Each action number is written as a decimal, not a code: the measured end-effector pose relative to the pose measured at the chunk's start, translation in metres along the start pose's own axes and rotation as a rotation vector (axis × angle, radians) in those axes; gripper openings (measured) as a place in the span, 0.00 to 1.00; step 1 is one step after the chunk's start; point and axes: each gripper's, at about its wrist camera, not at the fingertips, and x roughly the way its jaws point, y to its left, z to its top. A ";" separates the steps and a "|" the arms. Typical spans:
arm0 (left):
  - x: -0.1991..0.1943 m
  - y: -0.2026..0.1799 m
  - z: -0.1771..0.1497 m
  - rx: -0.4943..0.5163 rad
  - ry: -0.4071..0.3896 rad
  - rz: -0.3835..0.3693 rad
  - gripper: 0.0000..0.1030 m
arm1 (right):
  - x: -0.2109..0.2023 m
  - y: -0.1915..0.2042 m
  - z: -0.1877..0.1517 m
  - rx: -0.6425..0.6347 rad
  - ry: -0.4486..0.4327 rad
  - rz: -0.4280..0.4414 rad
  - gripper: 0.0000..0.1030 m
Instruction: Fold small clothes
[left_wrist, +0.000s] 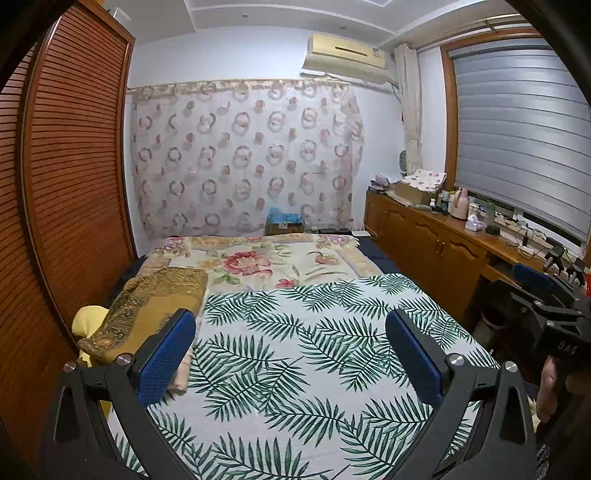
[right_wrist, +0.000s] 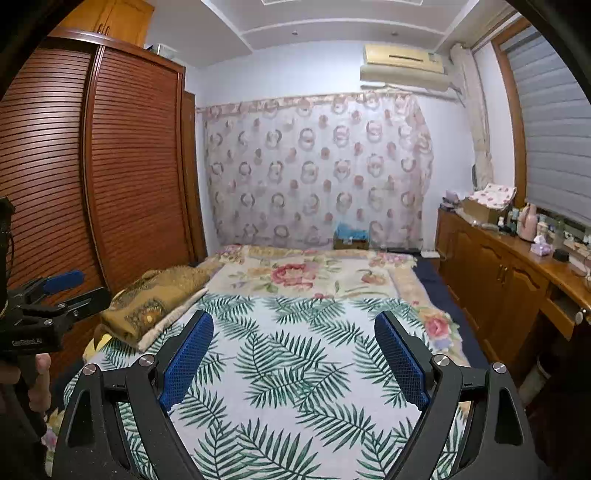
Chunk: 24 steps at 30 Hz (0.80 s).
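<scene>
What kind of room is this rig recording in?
A home bedroom, most likely: a bed spread with a white cloth printed with green palm leaves, a tall brown louvred wooden wardrobe, and a cream wall-mounted air conditioner above a sheer ring-patterned curtain.

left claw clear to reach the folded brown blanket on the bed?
Probably yes. The left claw is open and empty, and the brown blanket lies just beyond its left finger with nothing in between.
</scene>
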 end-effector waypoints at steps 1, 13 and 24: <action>-0.001 0.001 0.000 -0.002 -0.002 0.001 1.00 | -0.002 0.001 0.001 -0.003 -0.005 -0.006 0.88; -0.001 0.005 -0.002 -0.005 -0.004 0.007 1.00 | 0.008 0.004 -0.011 -0.002 -0.005 -0.007 0.88; -0.001 0.005 -0.002 -0.005 -0.004 0.007 1.00 | 0.012 0.000 -0.010 -0.003 -0.001 -0.004 0.88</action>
